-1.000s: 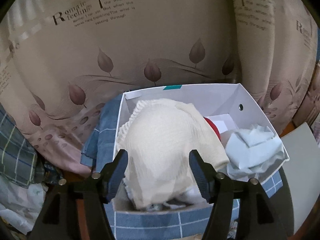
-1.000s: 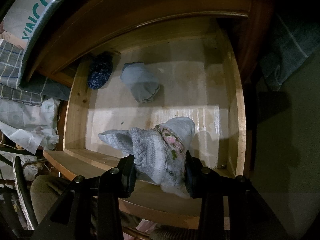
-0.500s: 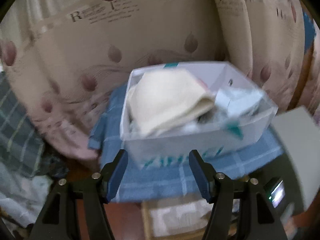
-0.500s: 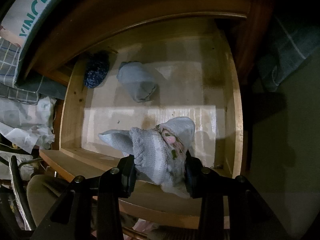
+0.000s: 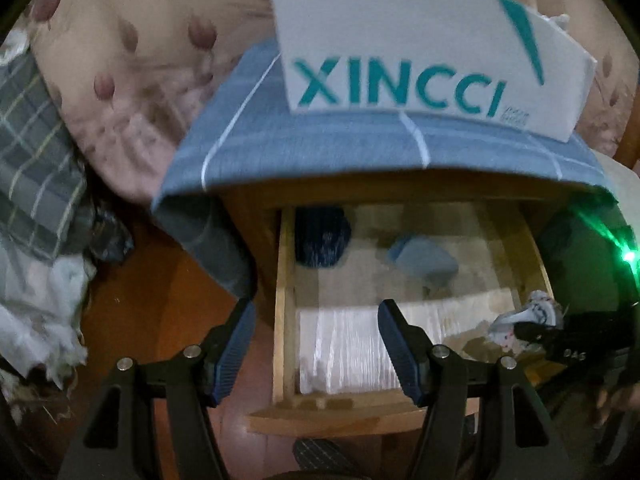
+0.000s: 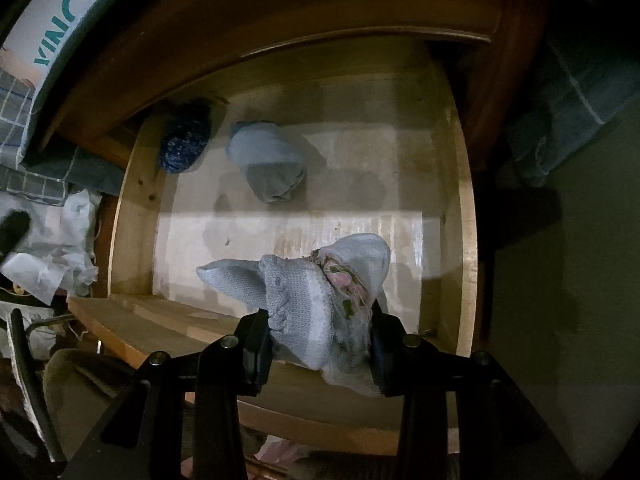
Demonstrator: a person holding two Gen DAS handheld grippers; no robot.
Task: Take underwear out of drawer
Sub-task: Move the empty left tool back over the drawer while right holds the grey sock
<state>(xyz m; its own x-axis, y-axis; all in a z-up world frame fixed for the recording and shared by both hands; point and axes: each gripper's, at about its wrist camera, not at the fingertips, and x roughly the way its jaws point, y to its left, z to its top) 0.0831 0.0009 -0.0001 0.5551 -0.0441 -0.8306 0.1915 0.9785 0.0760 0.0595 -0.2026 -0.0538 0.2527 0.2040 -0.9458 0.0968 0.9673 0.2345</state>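
Note:
The wooden drawer [image 6: 136, 200] stands open. My right gripper [image 6: 320, 332] is shut on grey underwear [image 6: 304, 292] with a pink floral patch, held above the drawer's front right. A rolled light blue piece [image 6: 268, 164] and a dark blue speckled piece [image 6: 184, 140] lie at the back of the drawer. In the left wrist view the drawer [image 5: 286, 300] is below my left gripper [image 5: 314, 344], which is open and empty above its front left corner. The two rolled pieces [image 5: 424, 260] [image 5: 322, 240] show there, and the right gripper with the held underwear [image 5: 528, 316] at the right.
A white XINCCI box [image 5: 420, 52] sits on a blue checked cloth [image 5: 340, 148] on top of the cabinet. Patterned curtain [image 5: 132, 60], plaid fabric [image 5: 32, 160] and white crumpled material [image 5: 36, 312] lie at the left. A green light [image 5: 628, 256] glows at the right.
My left gripper has swung down from the white box of clothes to the open drawer. My right gripper holds the grey underwear in nearly the same place, slightly raised.

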